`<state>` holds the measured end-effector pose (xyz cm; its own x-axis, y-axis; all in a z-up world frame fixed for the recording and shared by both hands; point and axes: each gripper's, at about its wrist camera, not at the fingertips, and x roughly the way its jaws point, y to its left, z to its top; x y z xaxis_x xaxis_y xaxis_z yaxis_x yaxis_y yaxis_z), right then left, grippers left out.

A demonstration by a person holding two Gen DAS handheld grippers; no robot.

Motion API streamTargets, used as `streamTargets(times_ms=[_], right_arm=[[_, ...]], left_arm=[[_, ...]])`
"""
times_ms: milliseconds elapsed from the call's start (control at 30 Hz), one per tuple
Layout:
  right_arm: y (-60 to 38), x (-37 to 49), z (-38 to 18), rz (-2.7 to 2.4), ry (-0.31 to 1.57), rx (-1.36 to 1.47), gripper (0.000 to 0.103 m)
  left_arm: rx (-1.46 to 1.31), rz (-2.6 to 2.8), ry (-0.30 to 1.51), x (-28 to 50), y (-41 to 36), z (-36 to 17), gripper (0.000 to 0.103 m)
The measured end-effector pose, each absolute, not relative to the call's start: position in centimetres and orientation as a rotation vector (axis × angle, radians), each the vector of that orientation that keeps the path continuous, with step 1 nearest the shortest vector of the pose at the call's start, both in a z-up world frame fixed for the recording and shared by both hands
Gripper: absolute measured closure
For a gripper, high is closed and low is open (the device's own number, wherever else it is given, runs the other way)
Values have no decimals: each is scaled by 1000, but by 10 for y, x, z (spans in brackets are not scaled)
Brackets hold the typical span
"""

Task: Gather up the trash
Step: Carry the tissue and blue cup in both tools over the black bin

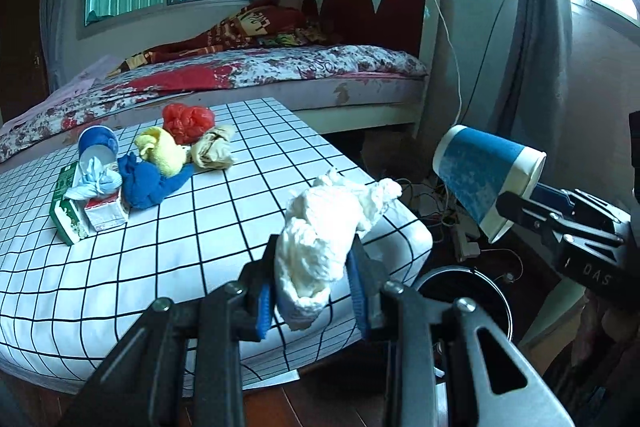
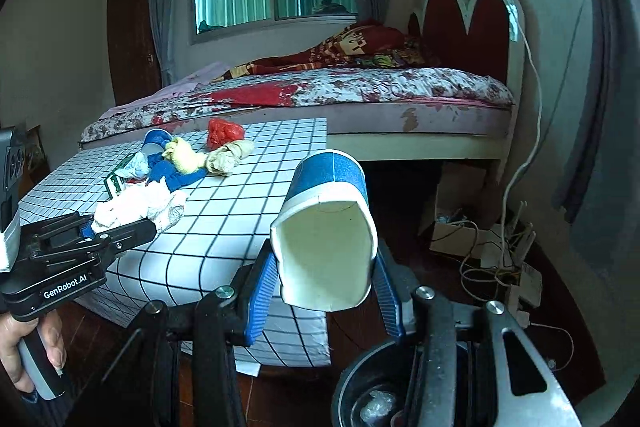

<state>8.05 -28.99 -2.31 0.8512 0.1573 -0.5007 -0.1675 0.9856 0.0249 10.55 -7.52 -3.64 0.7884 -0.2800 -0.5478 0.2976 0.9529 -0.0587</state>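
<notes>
Crumpled white tissue (image 1: 320, 251) sits pinched between the blue pads of the left gripper (image 1: 314, 301), clenched hard so the soft wad cannot slip as it hangs past the near right corner of the checked table (image 1: 120, 267). Beside it the right gripper (image 2: 326, 297) clamps a blue-and-white paper cup (image 2: 328, 227) by its squashed rim, mouth toward the camera. Both loads hang near the dark round bin (image 2: 360, 379) on the floor, probably for dropping in. More trash lies near the table's far left edge: a red bag (image 1: 186, 123), rags, cartons, another cup. "GenRobot.AI" shows on the left gripper's body; "DAS" on the right's.
</notes>
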Motion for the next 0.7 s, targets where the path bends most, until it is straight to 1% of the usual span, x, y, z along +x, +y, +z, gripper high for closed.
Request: streamTargets(times_ms=[300, 700], right_arm=[[-330, 60, -34, 115, 556, 7, 55], [-381, 37, -66, 77, 660, 36, 54]], left_arm=[[82, -405, 608, 97, -119, -46, 71], [149, -583, 710, 87, -190, -79, 71]])
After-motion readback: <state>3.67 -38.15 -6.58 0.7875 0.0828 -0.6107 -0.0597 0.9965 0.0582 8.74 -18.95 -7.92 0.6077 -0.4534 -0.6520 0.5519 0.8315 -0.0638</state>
